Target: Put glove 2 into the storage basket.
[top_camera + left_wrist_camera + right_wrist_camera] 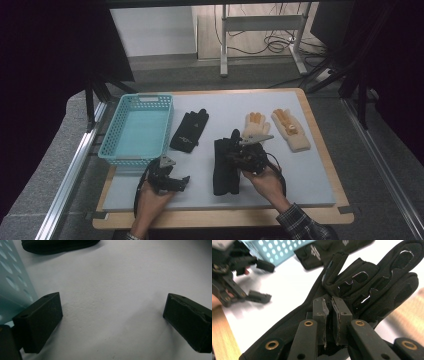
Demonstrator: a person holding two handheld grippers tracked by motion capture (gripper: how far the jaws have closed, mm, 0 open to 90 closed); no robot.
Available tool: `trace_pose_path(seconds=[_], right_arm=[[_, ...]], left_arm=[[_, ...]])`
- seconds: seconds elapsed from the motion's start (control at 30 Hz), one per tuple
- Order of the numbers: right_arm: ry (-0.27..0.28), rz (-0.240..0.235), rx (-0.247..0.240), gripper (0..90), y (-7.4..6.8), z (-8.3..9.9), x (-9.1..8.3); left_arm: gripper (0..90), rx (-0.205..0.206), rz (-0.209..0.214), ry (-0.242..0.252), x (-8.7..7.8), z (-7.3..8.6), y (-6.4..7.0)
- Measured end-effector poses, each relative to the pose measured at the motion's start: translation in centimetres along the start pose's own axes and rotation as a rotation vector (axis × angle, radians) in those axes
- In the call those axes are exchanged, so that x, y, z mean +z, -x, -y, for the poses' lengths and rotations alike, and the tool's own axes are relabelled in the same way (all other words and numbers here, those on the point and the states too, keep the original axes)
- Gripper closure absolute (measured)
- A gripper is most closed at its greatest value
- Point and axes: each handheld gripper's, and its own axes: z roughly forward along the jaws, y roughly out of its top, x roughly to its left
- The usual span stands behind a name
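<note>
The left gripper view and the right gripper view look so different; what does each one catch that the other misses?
The left gripper view alone has its own left gripper from behind, jaws wide apart over bare white mat. The right gripper view alone has the right gripper shut on a long black glove, plus wooden table edge. Both share the teal basket wall, the mat and the second black glove.

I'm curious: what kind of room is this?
Probably a lab or workshop test bench: a padded table framed by metal rails, loose cables on the floor behind, and gloves laid out.
</note>
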Motion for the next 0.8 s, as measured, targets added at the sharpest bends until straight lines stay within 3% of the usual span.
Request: trace_pose_path(seconds=[0.2, 0.3, 0.5, 0.8], right_arm=[[-0.052, -0.006, -0.010, 76.6, -0.3, 2.2, 1.5], [-0.029, 0.002, -0.015, 71.2, -0.3, 2.0, 1.2], [0.010, 0.028, -0.042, 63.6, 0.1, 0.2, 0.4], [-0.013, 0.012, -0.046, 54.1, 1.4, -3.1, 3.7]], left_arm=[[2.6, -0.003, 0.000, 0.003, 0.0, 0.0, 0.0], [2.5, -0.004, 0.000, 0.003, 0.0, 0.0, 0.0], [2.5, 0.000, -0.001, 0.002, 0.0, 0.0, 0.0], [2.6, 0.002, 0.000, -0.001, 0.0, 0.0, 0.0]])
